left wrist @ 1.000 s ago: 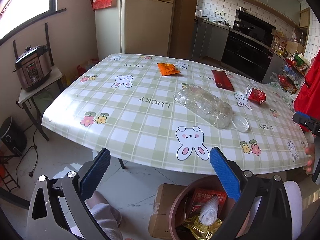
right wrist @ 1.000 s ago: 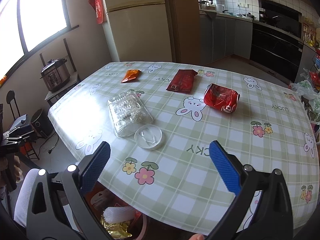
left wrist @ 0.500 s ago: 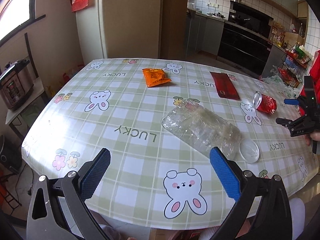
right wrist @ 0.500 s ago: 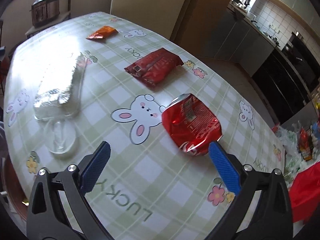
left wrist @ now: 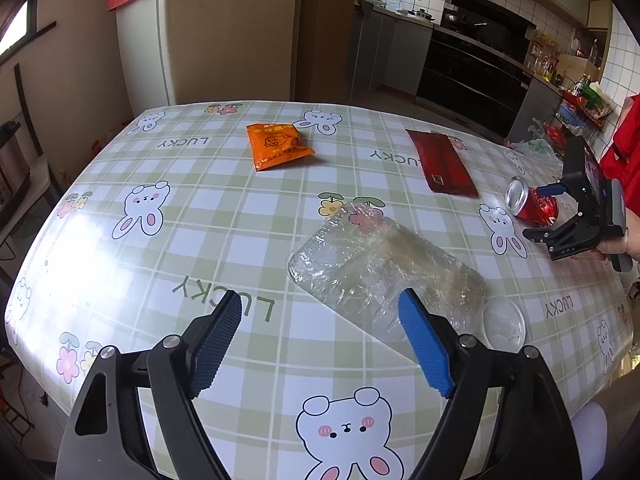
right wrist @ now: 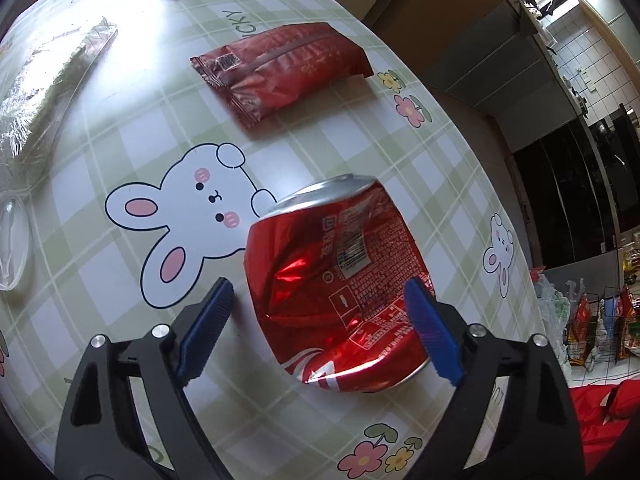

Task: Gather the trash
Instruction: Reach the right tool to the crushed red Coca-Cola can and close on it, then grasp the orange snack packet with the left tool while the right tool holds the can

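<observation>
Kitchen table [right wrist: 320, 128], right claw [right wrist: 320, 320] wide around can [right wrist: 340, 280]

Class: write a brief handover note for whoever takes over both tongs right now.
Right tongs: open, straddling the crushed red can, not gripping.
Left tongs: open, empty, over the table beside the clear plastic container.
On the table: orange packet, dark red wrapper, clear round lid.
Done: nothing lifted here.
Left: collect all five.
</observation>
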### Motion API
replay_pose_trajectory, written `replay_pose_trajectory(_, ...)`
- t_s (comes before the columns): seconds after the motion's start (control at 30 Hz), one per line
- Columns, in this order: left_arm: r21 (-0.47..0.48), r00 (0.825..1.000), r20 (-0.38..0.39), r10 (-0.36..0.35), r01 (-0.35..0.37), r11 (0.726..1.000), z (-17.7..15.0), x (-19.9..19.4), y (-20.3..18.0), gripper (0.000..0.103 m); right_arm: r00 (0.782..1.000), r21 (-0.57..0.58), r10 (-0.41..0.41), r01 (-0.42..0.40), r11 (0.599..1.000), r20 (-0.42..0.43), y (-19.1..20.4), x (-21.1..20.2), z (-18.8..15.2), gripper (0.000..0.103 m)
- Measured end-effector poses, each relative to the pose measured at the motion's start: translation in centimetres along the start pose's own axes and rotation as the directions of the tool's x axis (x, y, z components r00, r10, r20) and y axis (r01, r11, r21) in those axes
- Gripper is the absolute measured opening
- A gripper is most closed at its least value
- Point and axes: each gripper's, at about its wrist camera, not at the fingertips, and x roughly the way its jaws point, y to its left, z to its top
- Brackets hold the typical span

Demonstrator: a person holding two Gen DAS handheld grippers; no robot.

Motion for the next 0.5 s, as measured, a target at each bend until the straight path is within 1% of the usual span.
replay_pose_trajectory(0.07, 0.002, 1.0, 0.0, -0.005, 0.005, 1.0, 0.2, 0.3, 0.1, 0.079, 1.0, 0.01, 0.013, -0.013, 1.0, -0.005, -0.4, 0.1, 0.1, 0.08)
replay_pose_trajectory(0.13, 0.005, 1.0, -0.001, -0.007, 0.007, 1.0, 0.3, 0.5, 0.0, 0.078, 1.0, 0.022, 0.011, -0.011, 1.0, -0.014, -0.8, 0.2, 0.2, 0.065)
replay_pose_trajectory(0.17, 0.006, 1.0, -0.001, -0.007, 0.007, 1.0, 0.3, 0.6, 0.0, 0.078, 1.0, 0.031, 0.008, -0.008, 0.999, -0.017, -1.0, 0.2, 0.3, 0.062)
replay_pose_trajectory(0.23, 0.008, 1.0, -0.003, -0.009, 0.009, 1.0, 0.5, 0.8, 0.1, 0.076, 1.0, 0.081, 0.015, -0.013, 0.997, -0.014, -1.8, -0.1, 0.3, 0.047)
replay_pose_trajectory(0.27, 0.007, 1.0, -0.006, -0.01, 0.01, 1.0, 0.6, 0.9, 0.2, 0.075, 1.0, 0.123, 0.023, -0.022, 0.992, 0.0, -2.2, -0.5, 0.4, 0.043)
replay_pose_trajectory(0.3, 0.004, 1.0, -0.008, -0.013, 0.013, 1.0, 0.6, 1.0, 0.2, 0.075, 0.999, 0.158, 0.041, -0.045, 0.986, 0.024, -2.4, -1.0, 0.4, 0.036)
replay_pose_trajectory(0.33, 0.003, 1.0, -0.011, -0.014, 0.014, 1.0, 0.6, 1.1, 0.2, 0.074, 0.997, 0.187, 0.054, -0.063, 0.98, 0.05, -2.6, -1.6, 0.5, 0.027)
replay_pose_trajectory(0.37, 0.007, 1.0, -0.015, -0.015, 0.015, 1.0, 0.6, 1.2, 0.2, 0.073, 0.995, 0.21, 0.061, -0.075, 0.975, 0.075, -2.7, -2.2, 0.5, 0.023)
replay_pose_trajectory(0.4, 0.014, 1.0, -0.02, -0.016, 0.016, 1.0, 0.6, 1.4, 0.0, 0.072, 0.993, 0.231, 0.068, -0.089, 0.969, 0.098, -2.7, -2.7, 0.7, 0.013)
replay_pose_trajectory(0.43, 0.02, 1.0, -0.023, -0.016, 0.017, 1.0, 0.7, 1.6, 0.0, 0.072, 0.989, 0.253, 0.08, -0.109, 0.961, 0.121, -2.7, -3.2, 0.8, 0.01)
replay_pose_trajectory(0.47, 0.021, 0.999, -0.027, -0.02, 0.021, 1.0, 0.9, 1.8, 0.0, 0.072, 0.985, 0.267, 0.093, -0.129, 0.955, 0.144, -2.6, -3.7, 0.9, 0.009)
replay_pose_trajectory(0.5, 0.018, 0.999, -0.032, -0.032, 0.032, 0.999, 1.3, 2.1, 0.0, 0.072, 0.984, 0.268, 0.087, -0.128, 0.955, 0.156, -2.3, -4.1, 1.1, 0.009)
